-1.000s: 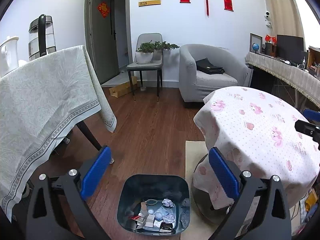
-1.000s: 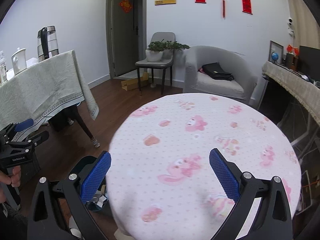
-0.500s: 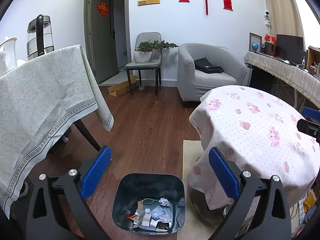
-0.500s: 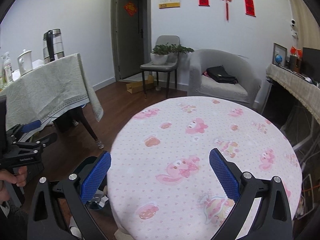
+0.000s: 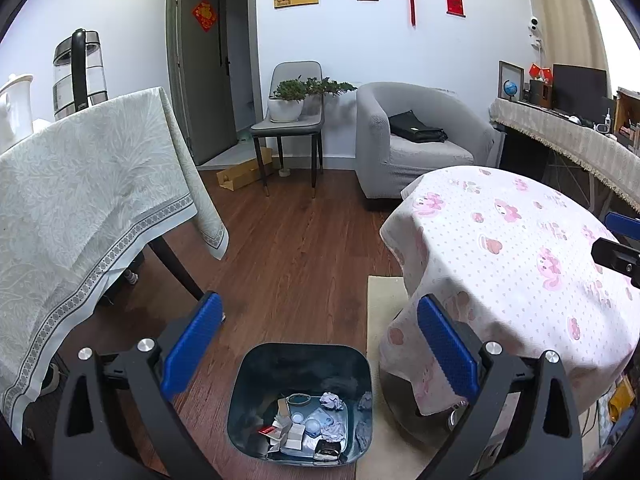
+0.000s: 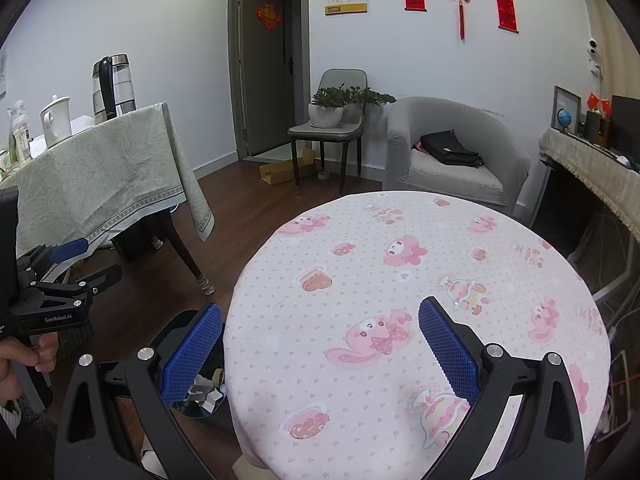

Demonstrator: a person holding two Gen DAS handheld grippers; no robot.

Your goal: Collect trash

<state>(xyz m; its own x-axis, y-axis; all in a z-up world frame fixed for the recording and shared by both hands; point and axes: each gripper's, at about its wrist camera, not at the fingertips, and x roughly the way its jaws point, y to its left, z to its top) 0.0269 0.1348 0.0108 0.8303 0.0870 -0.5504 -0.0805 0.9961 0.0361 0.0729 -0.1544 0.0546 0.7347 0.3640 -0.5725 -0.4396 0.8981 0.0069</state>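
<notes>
A dark trash bin stands on the wood floor beside the round table, holding crumpled paper, small boxes and lids. My left gripper hovers above the bin, open and empty. My right gripper is open and empty above the round table with the pink cartoon cloth; nothing lies on the cloth. The bin's edge shows at the table's left in the right wrist view. The left gripper also shows there, held in a hand at the left edge. The right gripper's tip shows in the left wrist view.
A table with a pale green cloth stands at left, bearing a kettle and a white jug. A beige mat lies under the round table. A grey armchair, a chair with a plant and a desk stand behind.
Both grippers have risen and drawn back a little, so the bin and round table sit lower in view. Both grippers stay open and empty.
</notes>
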